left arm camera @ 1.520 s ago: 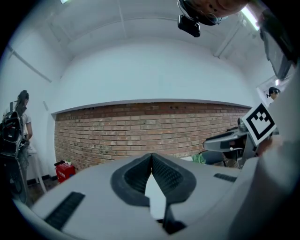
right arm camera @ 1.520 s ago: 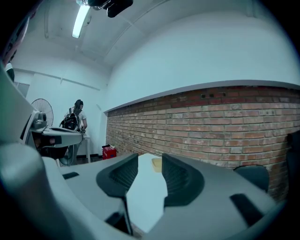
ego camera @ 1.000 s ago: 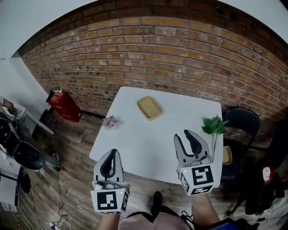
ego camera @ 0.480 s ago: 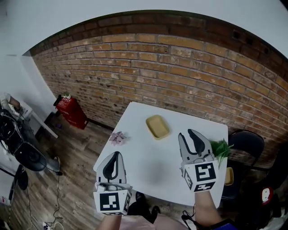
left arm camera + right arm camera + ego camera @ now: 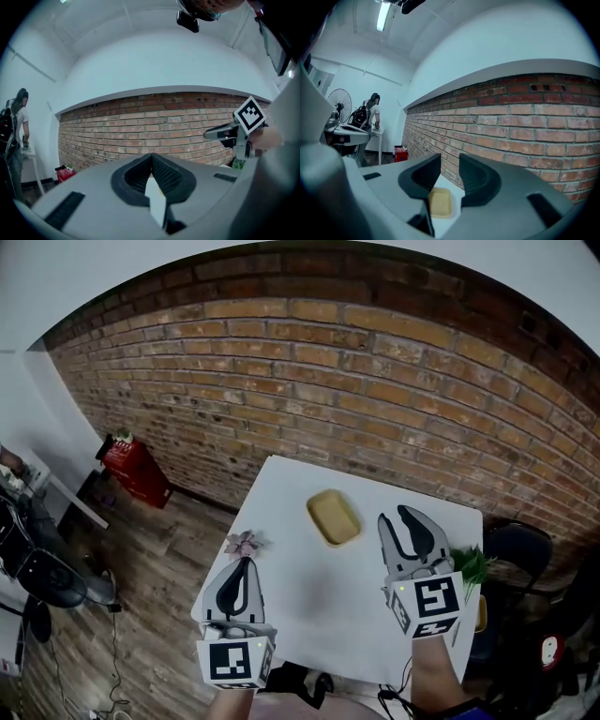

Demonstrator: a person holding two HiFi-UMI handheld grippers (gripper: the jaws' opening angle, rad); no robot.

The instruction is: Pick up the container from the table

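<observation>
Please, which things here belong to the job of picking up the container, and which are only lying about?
Job: yellow container; white table; right hand-held gripper, open; left hand-held gripper, shut.
Lying about: pink flower; green plant; red object on the floor.

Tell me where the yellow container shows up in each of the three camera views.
Head view: yellow container on the white table's far half, near the picture's centre.
Left gripper view: not made out; the left gripper's own body covers the table.
Right gripper view: low centre, beyond the gap between the right gripper's open jaws.
Shared landmark: the brick wall behind the table.
</observation>
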